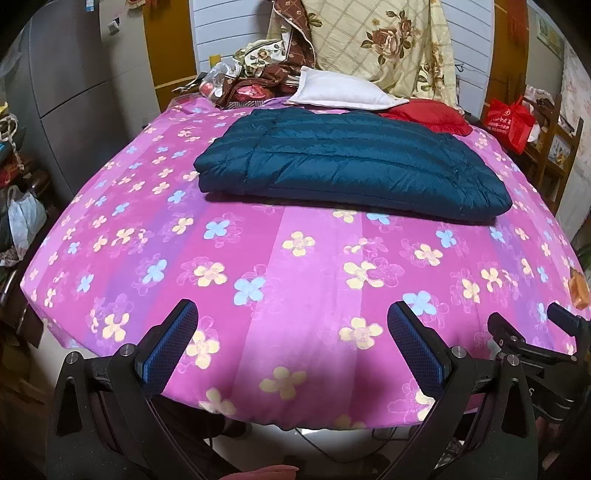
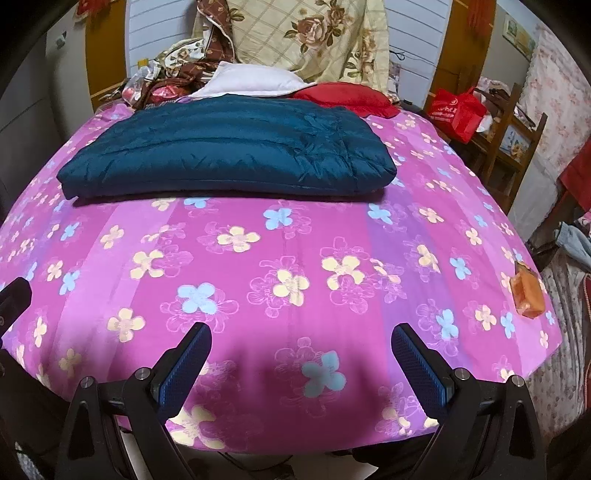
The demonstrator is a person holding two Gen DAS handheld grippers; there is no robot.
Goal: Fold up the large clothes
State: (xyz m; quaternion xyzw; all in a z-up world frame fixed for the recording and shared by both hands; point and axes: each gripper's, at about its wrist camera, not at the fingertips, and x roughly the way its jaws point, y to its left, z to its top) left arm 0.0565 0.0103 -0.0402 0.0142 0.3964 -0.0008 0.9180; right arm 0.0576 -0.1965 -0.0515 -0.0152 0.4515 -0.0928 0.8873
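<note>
Both grippers hang empty at the near edge of the bed with its pink flowered sheet (image 1: pixel 295 258): the left gripper (image 1: pixel 291 314) and the right gripper (image 2: pixel 301 334) each have their blue-padded fingers spread wide. Well beyond them, toward the bed's far end, lies the folded dark teal quilted down jacket (image 1: pixel 351 162), flat on the sheet, just before a white pillow (image 1: pixel 340 90) and a red cushion (image 1: pixel 428 114).

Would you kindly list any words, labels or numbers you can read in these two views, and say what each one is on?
None can be read.
Red bag beside the bed: white print, too blurred to read.
Small stickers on the grey cabinet: too small to read.
</note>
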